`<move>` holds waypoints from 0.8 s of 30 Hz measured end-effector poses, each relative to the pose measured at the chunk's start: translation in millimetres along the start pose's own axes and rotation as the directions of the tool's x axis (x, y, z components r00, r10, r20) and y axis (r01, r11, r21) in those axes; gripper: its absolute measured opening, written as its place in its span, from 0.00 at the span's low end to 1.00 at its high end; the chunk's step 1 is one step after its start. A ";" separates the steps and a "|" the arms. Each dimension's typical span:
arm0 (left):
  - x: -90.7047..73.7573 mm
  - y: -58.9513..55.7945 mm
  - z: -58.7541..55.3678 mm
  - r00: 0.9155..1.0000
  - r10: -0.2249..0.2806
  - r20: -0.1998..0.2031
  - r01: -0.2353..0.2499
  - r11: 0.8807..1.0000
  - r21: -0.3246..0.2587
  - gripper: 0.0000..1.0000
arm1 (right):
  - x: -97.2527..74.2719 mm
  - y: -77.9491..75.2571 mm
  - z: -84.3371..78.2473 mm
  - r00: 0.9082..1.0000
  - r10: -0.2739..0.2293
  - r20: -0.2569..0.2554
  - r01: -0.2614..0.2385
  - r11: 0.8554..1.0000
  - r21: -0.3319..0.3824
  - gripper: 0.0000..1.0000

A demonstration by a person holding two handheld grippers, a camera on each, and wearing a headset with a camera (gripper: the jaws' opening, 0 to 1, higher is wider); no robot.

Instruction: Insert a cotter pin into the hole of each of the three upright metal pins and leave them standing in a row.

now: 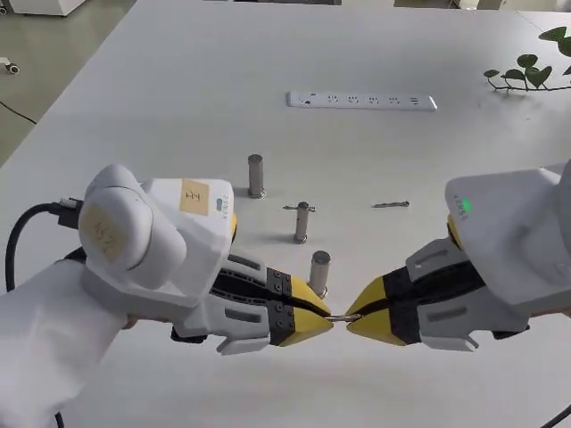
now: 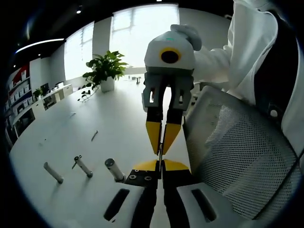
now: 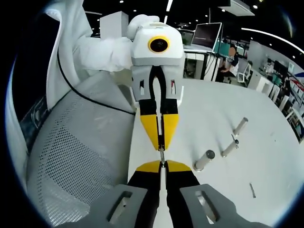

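Note:
Three upright metal pins stand in a diagonal row on the white table: far pin (image 1: 256, 176), middle pin (image 1: 302, 221) with a cotter pin through its top, near pin (image 1: 319, 272). My left gripper (image 1: 323, 323) and right gripper (image 1: 355, 323) meet tip to tip just in front of the near pin. Both are shut on the two ends of one thin cotter pin (image 1: 342, 317), held above the table. In the left gripper view the cotter pin (image 2: 160, 156) bridges my left gripper (image 2: 160, 164) and the right gripper's tips. In the right gripper view the same cotter pin (image 3: 162, 153) leads from my right gripper (image 3: 162, 165).
A loose cotter pin (image 1: 391, 205) lies on the table right of the row. A white power strip (image 1: 361, 100) lies farther back, and a plant (image 1: 533, 71) reaches in at the far right. A mesh chair (image 3: 71, 156) stands at the table's near edge.

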State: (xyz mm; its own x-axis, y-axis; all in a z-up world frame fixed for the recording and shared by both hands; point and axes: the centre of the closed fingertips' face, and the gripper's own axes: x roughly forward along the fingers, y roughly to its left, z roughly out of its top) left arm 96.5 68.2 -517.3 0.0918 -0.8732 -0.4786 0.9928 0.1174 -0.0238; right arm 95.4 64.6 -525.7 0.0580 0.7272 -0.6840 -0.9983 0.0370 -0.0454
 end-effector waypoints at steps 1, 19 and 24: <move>0.2 0.7 0.2 1.000 0.004 0.005 -0.004 1.000 -0.020 0.01 | -0.9 -0.8 0.5 1.000 -0.003 0.005 0.003 1.000 0.007 0.00; 5.8 57.8 -22.3 0.965 0.263 -0.006 -0.257 0.936 -0.240 0.37 | -14.0 -48.5 -21.3 0.990 -0.140 -0.013 0.140 0.985 0.098 0.00; 16.5 70.1 -36.1 0.958 0.285 -0.038 -0.284 0.921 -0.268 0.43 | -18.0 -67.9 -35.7 0.986 -0.162 -0.031 0.165 0.978 0.129 0.00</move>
State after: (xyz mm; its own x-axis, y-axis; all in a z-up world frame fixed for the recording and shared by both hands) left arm 164.9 79.1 -558.6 0.3679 -0.7851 -0.4982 0.8672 0.4831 -0.1209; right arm 162.4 24.5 -536.3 0.2195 0.6900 -0.6897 -0.9675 0.2447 -0.0632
